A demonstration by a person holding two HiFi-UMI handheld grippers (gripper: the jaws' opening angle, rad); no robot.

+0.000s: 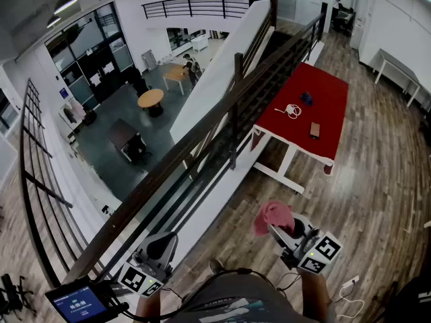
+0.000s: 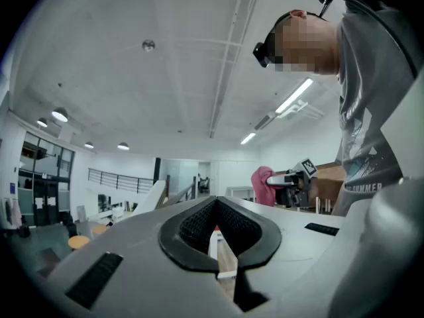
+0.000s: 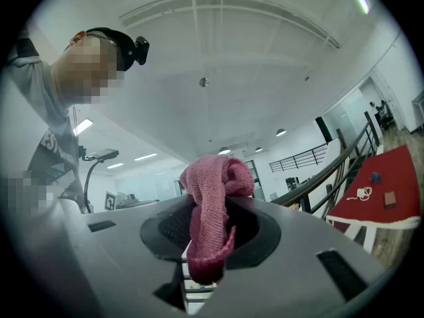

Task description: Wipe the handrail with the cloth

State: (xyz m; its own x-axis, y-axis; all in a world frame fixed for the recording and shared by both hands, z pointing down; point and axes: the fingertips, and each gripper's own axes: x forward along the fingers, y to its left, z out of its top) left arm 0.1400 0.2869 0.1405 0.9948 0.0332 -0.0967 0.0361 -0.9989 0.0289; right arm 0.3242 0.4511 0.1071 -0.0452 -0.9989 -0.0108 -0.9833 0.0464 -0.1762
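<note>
In the head view, the right gripper (image 1: 273, 229) is at the lower centre of the frame, above the wooden floor (image 1: 377, 180). Its fingers are closed on a pink cloth (image 1: 274, 214), which stands as a crumpled bunch over the tips. In the right gripper view we see the cloth (image 3: 212, 211) pinched between the two black pads, one part bulging above them and one end hanging down in front.

The left gripper (image 1: 161, 243) is at the lower left, just beside the dark handrail (image 1: 182, 155) but not touching it. In the left gripper view, its tips (image 2: 215, 204) meet and there is nothing between them.

The handrail runs diagonally from the lower left to the upper right of the head view. The cloth is apart from it, on its right side. Further up on the right stands a red table (image 1: 323, 86) with a white cable (image 1: 291, 110) on it.
</note>
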